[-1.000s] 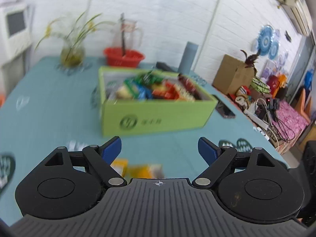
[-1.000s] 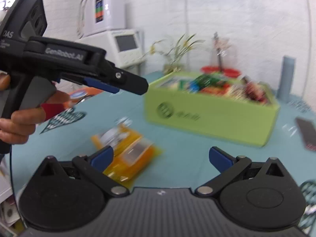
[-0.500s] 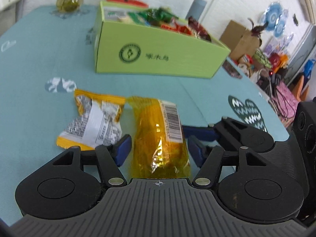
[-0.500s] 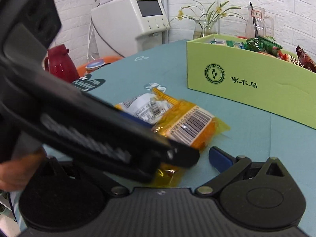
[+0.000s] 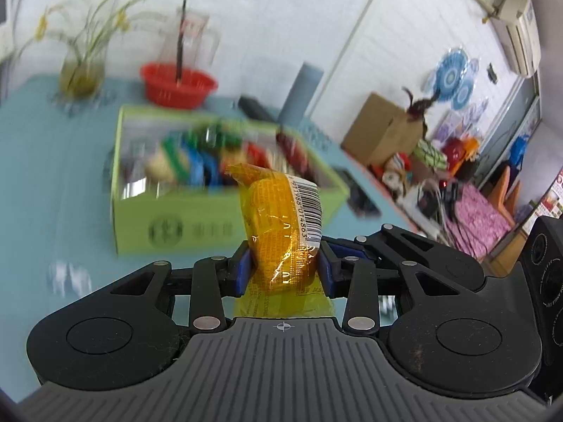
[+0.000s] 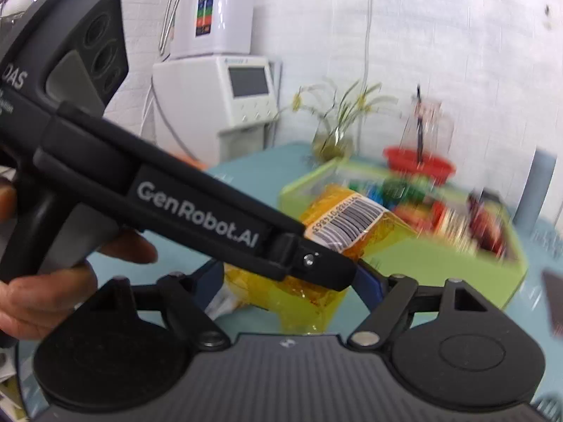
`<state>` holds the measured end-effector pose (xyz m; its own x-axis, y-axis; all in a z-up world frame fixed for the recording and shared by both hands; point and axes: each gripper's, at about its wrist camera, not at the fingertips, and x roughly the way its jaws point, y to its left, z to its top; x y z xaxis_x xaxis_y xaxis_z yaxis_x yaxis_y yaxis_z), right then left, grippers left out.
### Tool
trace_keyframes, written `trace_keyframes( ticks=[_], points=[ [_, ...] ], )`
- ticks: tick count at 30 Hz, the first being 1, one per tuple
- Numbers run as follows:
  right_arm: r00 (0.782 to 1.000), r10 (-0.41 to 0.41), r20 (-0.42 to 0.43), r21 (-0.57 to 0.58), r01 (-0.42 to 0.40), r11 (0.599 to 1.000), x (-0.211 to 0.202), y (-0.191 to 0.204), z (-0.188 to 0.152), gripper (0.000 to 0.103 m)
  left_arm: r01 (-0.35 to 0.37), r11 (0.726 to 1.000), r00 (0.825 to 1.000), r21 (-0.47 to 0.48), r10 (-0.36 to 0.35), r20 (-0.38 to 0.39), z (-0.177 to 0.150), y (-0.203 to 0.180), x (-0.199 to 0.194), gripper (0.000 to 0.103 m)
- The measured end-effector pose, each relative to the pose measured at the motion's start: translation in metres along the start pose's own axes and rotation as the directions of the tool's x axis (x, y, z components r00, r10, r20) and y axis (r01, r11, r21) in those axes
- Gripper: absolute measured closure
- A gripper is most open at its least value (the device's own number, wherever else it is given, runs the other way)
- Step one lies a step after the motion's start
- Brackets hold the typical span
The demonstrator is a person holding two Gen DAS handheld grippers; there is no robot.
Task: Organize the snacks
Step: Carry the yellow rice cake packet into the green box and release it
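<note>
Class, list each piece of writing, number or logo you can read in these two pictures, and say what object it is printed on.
"GenRobot.AI": side of the black left gripper, seen from the right wrist.
"DAS": the same gripper's black handle; smaller lines below are unreadable.
Barcode digits on the orange plastic snack packet: partly legible, "014863".
Round logo and characters on the green cardboard box: blurred, unreadable.
Coloured panel on the white wall appliance: too small.

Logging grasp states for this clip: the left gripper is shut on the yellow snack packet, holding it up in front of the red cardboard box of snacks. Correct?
Not quite: the box is green, not red, as the left wrist view shows. The rest holds: the left gripper is shut on the yellow snack packet, held up in front of that box.
</note>
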<state>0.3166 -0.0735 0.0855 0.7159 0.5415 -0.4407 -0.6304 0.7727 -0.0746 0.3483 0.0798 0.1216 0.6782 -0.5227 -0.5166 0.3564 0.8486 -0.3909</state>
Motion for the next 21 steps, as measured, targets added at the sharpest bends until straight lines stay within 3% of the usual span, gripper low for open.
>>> trace_keyframes(
  ticks=[4, 8, 13, 17, 18, 21],
  points=[
    [1.000, 0.001, -0.016, 0.009, -0.001, 1.000, 0.052, -0.040, 0.049, 0.024, -0.047, 0.999, 0.999, 0.001, 0.047, 0.020, 0.066, 0.016, 0.035, 0.086],
    [0.997, 0.016, -0.075, 0.025, -0.014, 1.000, 0.106, -0.069, 0.063, 0.024, -0.105, 0.994, 0.994, -0.017, 0.104, -0.028, 0.098, 0.047, 0.081, 0.086],
    [0.985, 0.051, -0.167, 0.060, -0.041, 0.997, 0.155, -0.083, 0.044, 0.022, -0.138, 0.990, 0.985, -0.020, 0.135, -0.109, 0.090, 0.076, 0.129, 0.084],
    [0.982, 0.071, -0.176, 0.085, -0.057, 0.995, 0.165, -0.085, 0.028, 0.016, -0.156, 0.988, 0.984, 0.009, 0.157, -0.087, 0.074, 0.081, 0.138, 0.078],
    [0.982, 0.069, -0.176, 0.084, -0.055, 0.995, 0.164, -0.084, 0.029, 0.016, -0.152, 0.988, 0.985, 0.005, 0.152, -0.083, 0.075, 0.082, 0.136, 0.076],
    [0.985, 0.041, -0.167, 0.069, -0.030, 0.997, 0.154, -0.081, 0.037, 0.011, -0.167, 0.986, 0.985, 0.008, 0.168, -0.048, 0.078, 0.077, 0.121, 0.055]
  ],
)
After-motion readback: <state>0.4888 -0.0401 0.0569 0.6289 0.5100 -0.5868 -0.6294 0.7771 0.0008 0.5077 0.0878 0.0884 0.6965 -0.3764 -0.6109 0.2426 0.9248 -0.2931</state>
